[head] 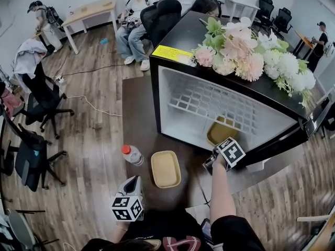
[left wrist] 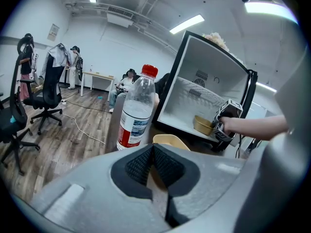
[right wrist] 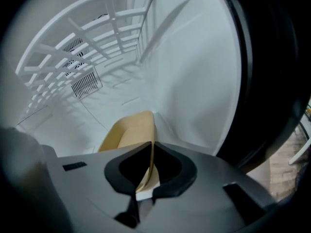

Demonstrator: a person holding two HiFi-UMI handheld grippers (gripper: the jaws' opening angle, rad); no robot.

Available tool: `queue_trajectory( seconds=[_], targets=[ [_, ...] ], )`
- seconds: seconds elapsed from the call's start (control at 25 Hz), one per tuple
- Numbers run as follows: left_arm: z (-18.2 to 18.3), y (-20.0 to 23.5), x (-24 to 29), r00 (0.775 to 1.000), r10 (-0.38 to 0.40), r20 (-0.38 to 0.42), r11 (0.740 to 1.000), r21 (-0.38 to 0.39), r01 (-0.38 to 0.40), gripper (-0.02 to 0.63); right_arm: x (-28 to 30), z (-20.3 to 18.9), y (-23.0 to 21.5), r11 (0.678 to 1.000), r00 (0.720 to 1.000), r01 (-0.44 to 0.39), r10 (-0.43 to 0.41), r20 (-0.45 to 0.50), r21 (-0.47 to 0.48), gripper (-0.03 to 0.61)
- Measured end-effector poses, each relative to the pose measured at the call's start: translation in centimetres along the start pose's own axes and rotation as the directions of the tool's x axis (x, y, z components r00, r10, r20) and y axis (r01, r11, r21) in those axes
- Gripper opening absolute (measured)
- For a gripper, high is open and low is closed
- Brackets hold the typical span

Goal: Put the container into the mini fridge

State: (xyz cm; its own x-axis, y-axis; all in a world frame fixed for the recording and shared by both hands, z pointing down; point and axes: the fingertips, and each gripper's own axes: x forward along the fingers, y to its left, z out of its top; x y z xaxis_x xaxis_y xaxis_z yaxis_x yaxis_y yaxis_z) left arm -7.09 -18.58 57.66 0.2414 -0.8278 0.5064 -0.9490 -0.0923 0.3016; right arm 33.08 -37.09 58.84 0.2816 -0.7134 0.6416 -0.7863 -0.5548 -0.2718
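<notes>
The left gripper, nearest at 7 o'clock in the head view, has its ribbed black pads pressed together on nothing. Just past it on the dark table stand a clear plastic bottle with a red cap and a shallow, round-cornered tan tray. At 4 o'clock the right gripper is clamped on the thin rim of the tan container. The container is low inside the mini fridge, between smooth white walls under a white lattice shelf. Soft pink and white flowers lie on the fridge's glossy black top.
</notes>
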Motion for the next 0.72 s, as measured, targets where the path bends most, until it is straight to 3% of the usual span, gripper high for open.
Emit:
queue_trajectory(
  seconds=[0.72],
  targets=[
    [-0.3, 0.9, 1.0, 0.999, 0.025, -0.022, 1.000, 0.004, -0.025, 0.008, 1.6, 0.8, -0.1, 1.000, 1.000, 0.012, -0.012, -0.006, 0.006, 0.028]
  ],
)
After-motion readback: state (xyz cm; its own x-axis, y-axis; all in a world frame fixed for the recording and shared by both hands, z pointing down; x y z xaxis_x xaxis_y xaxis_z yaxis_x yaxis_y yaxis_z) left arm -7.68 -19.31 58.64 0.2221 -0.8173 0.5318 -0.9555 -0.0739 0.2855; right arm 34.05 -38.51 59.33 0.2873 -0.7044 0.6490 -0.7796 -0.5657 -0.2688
